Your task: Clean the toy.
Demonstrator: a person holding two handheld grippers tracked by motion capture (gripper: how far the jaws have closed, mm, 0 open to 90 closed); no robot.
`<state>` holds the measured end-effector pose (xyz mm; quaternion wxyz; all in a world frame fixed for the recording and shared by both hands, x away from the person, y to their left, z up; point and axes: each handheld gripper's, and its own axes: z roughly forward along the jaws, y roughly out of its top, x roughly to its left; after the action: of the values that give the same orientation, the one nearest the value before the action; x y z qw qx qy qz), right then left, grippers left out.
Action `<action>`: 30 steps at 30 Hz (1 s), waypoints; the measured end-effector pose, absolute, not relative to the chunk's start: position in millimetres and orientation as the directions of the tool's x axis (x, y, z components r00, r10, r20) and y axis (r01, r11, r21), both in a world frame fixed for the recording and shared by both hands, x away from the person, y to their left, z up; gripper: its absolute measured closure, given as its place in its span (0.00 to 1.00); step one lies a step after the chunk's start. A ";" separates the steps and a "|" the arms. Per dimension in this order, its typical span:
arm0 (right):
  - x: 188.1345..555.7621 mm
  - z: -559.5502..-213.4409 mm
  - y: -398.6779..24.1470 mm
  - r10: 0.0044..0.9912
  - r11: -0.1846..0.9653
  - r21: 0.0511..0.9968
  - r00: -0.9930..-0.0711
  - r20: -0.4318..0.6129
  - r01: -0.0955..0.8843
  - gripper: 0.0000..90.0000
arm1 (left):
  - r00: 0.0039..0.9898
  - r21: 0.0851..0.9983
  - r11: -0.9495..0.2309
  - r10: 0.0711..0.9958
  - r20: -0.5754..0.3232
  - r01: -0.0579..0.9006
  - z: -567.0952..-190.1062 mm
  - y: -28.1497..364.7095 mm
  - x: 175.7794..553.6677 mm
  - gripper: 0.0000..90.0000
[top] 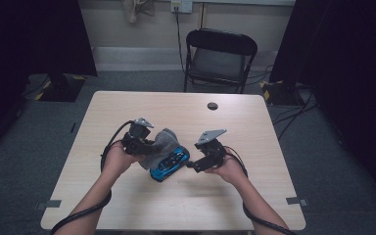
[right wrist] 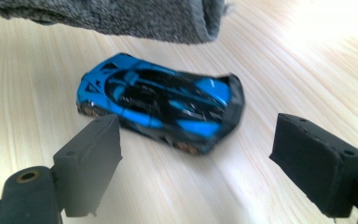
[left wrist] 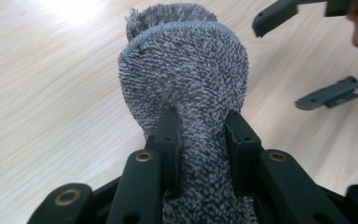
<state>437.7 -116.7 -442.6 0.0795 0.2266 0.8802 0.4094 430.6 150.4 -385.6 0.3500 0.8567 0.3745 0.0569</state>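
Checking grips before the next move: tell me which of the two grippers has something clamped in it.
The left gripper: its fingers pinch the grey cloth. The right gripper stands open, the blue toy car lying on the table beyond its fingers.

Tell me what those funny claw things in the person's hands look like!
Each hand holds a black plastic gripper: the left gripper and the right gripper. Both carry a grey three-cornered plate on top, and a black cable trails back along each bare forearm. Their jaws are black bars with brass-ringed screw holes, ending in blocky dark pads.
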 end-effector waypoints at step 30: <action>432.0 -413.0 -165.3 0.480 0.552 0.776 -0.877 0.003 0.305 0.22 | 0.814 0.648 -0.548 0.543 -0.205 0.529 -394.6 64.7 433.3 0.78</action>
<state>432.0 -165.3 -413.0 0.1050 0.2244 0.8747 0.4166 433.3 64.7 -394.6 0.3652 0.8797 0.3045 0.0099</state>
